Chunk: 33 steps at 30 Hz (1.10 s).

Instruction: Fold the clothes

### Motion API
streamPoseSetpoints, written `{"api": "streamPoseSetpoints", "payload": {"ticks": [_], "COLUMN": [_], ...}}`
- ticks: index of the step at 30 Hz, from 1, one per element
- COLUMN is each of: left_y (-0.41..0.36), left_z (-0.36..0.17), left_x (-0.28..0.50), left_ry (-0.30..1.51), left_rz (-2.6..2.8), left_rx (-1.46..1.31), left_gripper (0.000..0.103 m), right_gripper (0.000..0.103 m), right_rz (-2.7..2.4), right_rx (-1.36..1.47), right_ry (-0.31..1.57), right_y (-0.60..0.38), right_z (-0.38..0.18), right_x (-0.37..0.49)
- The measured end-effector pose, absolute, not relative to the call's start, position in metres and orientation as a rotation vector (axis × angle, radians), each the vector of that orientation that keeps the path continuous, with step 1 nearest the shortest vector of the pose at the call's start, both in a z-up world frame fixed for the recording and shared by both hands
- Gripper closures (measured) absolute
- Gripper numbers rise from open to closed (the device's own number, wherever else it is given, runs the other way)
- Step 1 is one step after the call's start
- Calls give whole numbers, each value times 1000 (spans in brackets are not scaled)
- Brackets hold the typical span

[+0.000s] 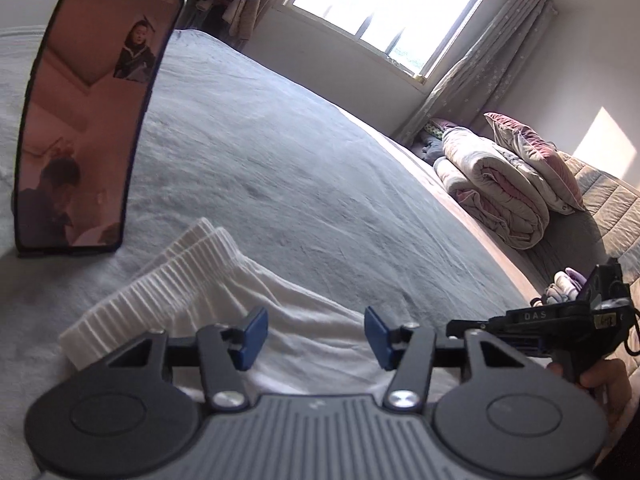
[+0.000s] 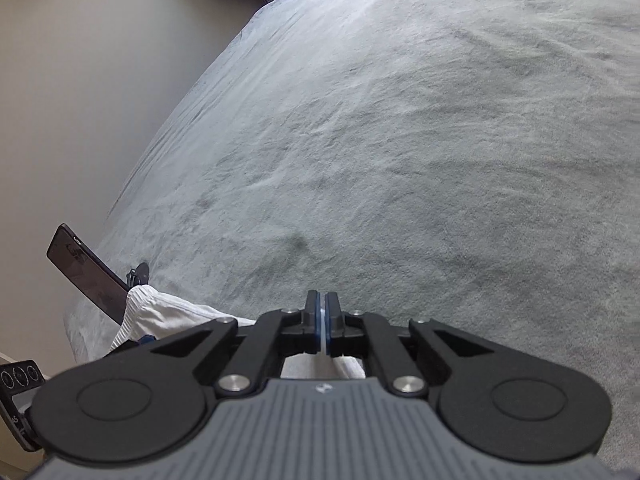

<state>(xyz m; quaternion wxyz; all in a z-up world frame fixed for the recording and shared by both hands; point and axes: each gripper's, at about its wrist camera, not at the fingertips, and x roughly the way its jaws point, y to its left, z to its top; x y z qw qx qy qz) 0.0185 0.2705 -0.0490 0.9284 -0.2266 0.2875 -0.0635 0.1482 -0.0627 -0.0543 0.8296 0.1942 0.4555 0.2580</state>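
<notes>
- Two grippers work over a white garment (image 1: pixel 224 300) lying on the grey bedspread (image 1: pixel 280 152).
- Left gripper (image 1: pixel 316 334): blue pads apart above the cloth, gripping nothing.
- Right gripper (image 2: pixel 322 322): pads pressed together; whether cloth is pinched between them I cannot tell.
- Beyond the garment's ribbed waistband, a phone (image 1: pixel 88 112) stands propped.
- Farthest, folded quilts (image 1: pixel 500 188) lie under the window (image 1: pixel 384 8).

Left hand-held gripper (image 1: pixel 316 334) gapes above white garment (image 1: pixel 224 300) on bed (image 1: pixel 300 168).
</notes>
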Motion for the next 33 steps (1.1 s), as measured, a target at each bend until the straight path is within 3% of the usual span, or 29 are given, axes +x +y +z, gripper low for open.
{"api": "streamPoseSetpoints", "payload": {"ticks": [4,6,8,12,14,15,27,33], "left_y": [285,287,286,280,274,270,188,154], "left_z": [-58,-57,-53,-48,-47,-47,-43,-43], "left_x": [27,27,26,22,24,25,36,47], "left_ry": [607,604,603,596,606,612,675,694], "left_rz": [-22,-23,-32,-96,-143,-161,-363,-385], "left_rx": [-411,-434,-435,-457,-457,-451,-230,-147], "left_gripper": [69,68,61,54,53,52,49,49], "right_gripper": [102,98,89,87,65,63,64,75], "right_rz": [548,566,566,550,537,530,503,558], "right_rx": [367,361,353,302,278,269,168,118], "right_ry": [983,995,992,993,984,979,913,858], "right_y": [-55,-56,-58,-73,-84,-90,-159,-176], "right_z": [-50,-46,-41,-32,-28,-27,-19,-24], "right_x": [150,148,145,133,123,117,40,7]}}
